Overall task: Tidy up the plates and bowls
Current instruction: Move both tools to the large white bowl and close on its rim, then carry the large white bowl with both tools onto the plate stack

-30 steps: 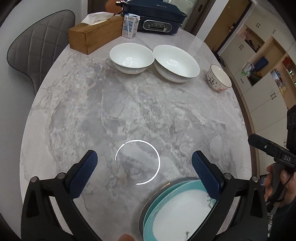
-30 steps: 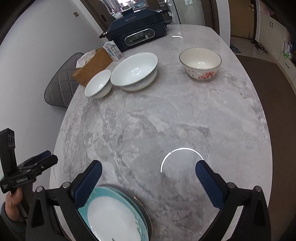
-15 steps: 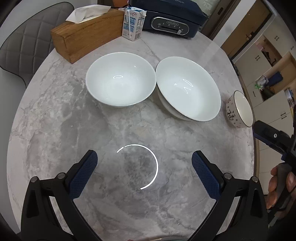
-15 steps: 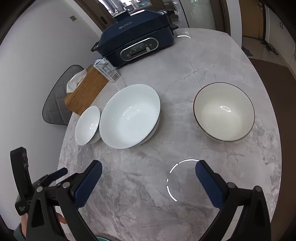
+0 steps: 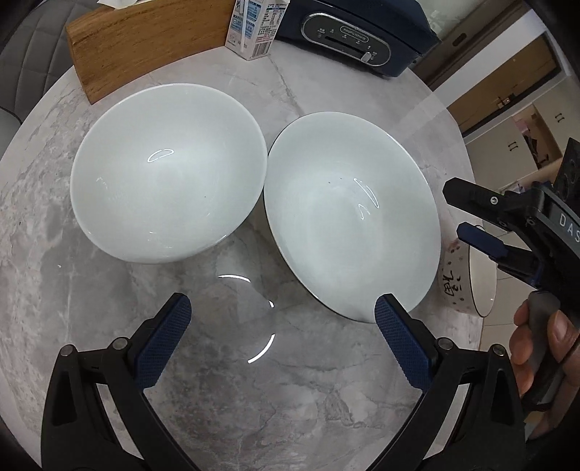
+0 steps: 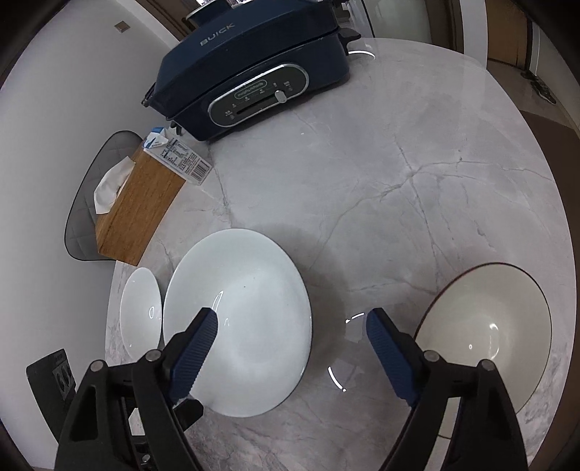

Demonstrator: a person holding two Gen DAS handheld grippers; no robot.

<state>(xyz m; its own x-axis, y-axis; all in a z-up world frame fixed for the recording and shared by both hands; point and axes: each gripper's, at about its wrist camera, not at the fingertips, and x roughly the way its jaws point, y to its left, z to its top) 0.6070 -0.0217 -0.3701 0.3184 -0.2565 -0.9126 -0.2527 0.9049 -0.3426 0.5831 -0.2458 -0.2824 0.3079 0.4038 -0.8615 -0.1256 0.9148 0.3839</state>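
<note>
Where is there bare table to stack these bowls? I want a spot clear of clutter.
Free: the marble between the cooker and the beige bowl, and the near strip under the left gripper. Crowded: the far left, where two white bowls sit by the tissue box and carton.

So on the surface [image 5: 253, 398] you've got two bowls side by side: the left bowl [image 5: 166, 174] and the middle bowl [image 5: 348, 217], rims almost touching. A third bowl [image 6: 485, 333] sits off to the right of those, well apart in the right wrist view. Behind the left bowl is a tissue box [image 5: 145, 47], with a carton [image 5: 253, 29] right next to it, and a cooker [image 6: 250, 69] further back right of the carton.
</note>
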